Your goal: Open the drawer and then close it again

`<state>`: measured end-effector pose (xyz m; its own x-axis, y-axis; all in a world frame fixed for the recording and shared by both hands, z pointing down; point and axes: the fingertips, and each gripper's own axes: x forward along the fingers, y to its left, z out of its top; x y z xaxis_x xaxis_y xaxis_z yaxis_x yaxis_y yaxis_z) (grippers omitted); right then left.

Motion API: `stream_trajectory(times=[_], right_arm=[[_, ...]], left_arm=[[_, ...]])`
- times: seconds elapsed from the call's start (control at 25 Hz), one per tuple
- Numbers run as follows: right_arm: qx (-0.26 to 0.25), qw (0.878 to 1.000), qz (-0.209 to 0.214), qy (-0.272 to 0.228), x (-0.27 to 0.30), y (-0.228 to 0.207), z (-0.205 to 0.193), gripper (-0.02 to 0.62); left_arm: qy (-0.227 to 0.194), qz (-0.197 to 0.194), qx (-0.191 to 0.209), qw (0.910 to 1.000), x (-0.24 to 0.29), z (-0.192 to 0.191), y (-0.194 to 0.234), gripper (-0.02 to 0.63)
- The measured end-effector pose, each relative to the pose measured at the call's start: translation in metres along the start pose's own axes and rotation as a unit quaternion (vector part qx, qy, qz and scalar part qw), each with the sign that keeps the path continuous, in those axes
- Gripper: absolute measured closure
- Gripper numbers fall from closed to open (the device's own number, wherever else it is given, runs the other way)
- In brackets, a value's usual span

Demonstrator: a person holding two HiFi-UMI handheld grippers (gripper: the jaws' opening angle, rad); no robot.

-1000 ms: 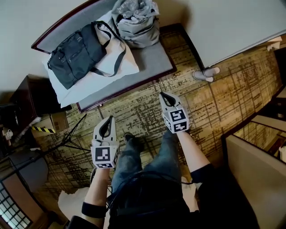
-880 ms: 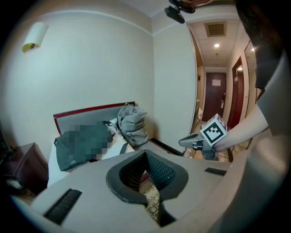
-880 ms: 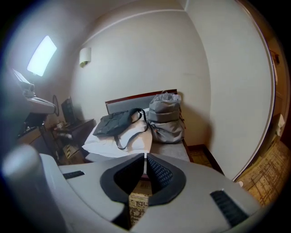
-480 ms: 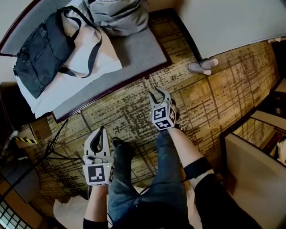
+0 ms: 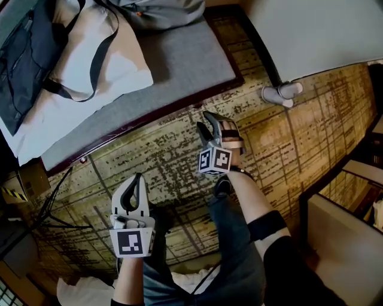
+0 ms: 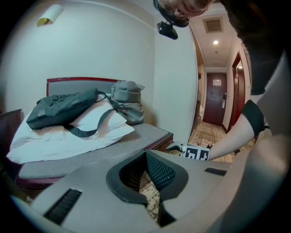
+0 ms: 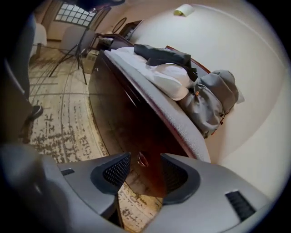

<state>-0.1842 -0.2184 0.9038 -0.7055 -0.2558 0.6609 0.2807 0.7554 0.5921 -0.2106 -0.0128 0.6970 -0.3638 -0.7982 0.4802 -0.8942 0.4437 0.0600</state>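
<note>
A hotel room; patterned carpet (image 5: 311, 137), a padded bench (image 5: 179, 63) bearing a dark bag (image 5: 21, 60), a hallway door (image 6: 216, 98).

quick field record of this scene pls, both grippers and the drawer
left gripper: shut, nothing held
right gripper: fingers have just been opening, now wide; knob seen between them, not gripped
drawer: looks closed, dark wood front
bench: pillow, dark bag, grey backpack on top
</note>
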Motion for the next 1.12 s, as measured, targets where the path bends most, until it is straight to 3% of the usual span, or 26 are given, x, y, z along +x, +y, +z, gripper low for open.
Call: stream_trajectory(times=[0.32,0.76,0.96,1.12], right_arm=[[-0.052,0.997,-0.041,-0.049,0.054,0.019,-0.013,0.376],[-0.167,0.979,-0.077,-0.082,0.080,0.030,-0.016,0.410],[-0.178,0.975,-0.096,-0.092,0.088,0.033,-0.025,0.415],[-0.170,0.971,-0.131,-0.110,0.089,0.026,-0.021,0.461]], left_arm=[[-0.019,-0.014,0.013,0.9996,0.046,-0.055,-0.002,0.604],[-0.058,-0.023,0.037,0.9974,0.075,-0.066,-0.007,0.604],[-0.062,-0.017,0.043,0.9970,0.081,-0.079,-0.001,0.604],[-0.063,-0.013,0.049,0.9967,0.088,-0.092,0.002,0.604]])
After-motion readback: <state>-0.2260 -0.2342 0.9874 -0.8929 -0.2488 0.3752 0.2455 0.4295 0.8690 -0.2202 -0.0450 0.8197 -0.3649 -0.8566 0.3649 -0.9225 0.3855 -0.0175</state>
